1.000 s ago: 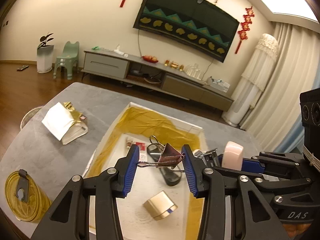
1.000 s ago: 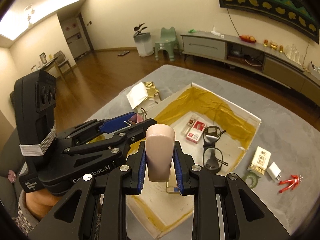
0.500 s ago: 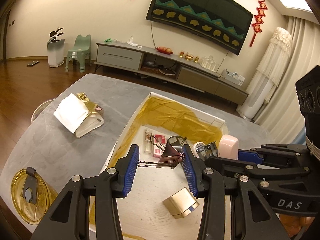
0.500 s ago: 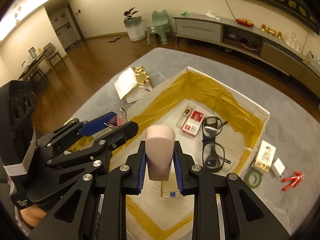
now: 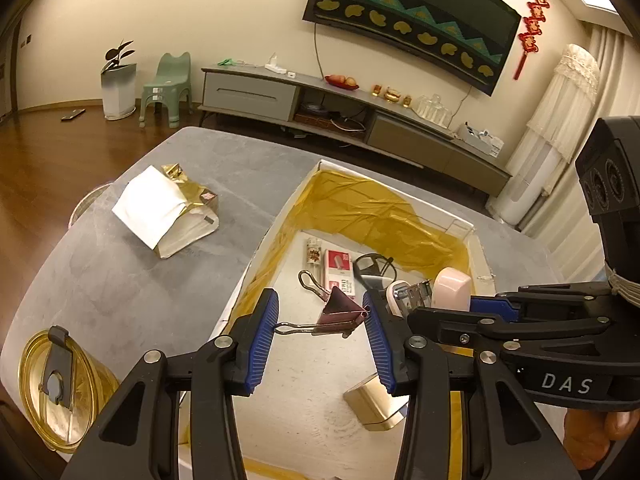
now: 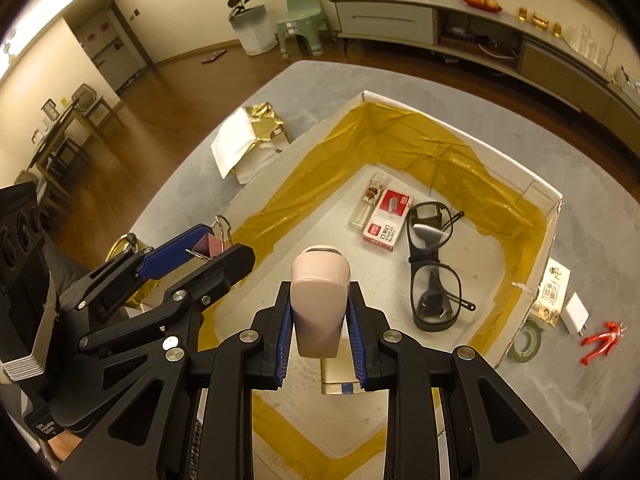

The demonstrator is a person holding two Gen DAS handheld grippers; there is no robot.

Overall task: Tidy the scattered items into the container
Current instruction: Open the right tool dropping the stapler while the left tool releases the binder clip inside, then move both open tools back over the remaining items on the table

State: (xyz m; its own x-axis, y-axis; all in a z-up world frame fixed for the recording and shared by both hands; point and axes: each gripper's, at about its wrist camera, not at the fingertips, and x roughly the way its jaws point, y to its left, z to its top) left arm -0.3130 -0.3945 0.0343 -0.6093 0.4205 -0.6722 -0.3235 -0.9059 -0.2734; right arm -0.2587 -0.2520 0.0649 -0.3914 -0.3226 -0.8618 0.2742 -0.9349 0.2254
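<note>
Left gripper (image 5: 320,320) fingers clamped on binder clip (image 5: 340,312) (long axis crosswise, handle leftward) above box (image 5: 400,178). Right gripper (image 6: 320,320) fingers clamped on pink stapler (image 6: 320,300), upright, over box interior.

- Both grippers, the left gripper (image 5: 320,330) with its binder clip (image 5: 340,310) and the right gripper (image 6: 320,328) with its pink stapler (image 6: 320,300), have advanced over the box (image 6: 532,184).
- The gold case (image 5: 374,402), once centred under the left jaws, now lies beneath the right-hand finger.
</note>
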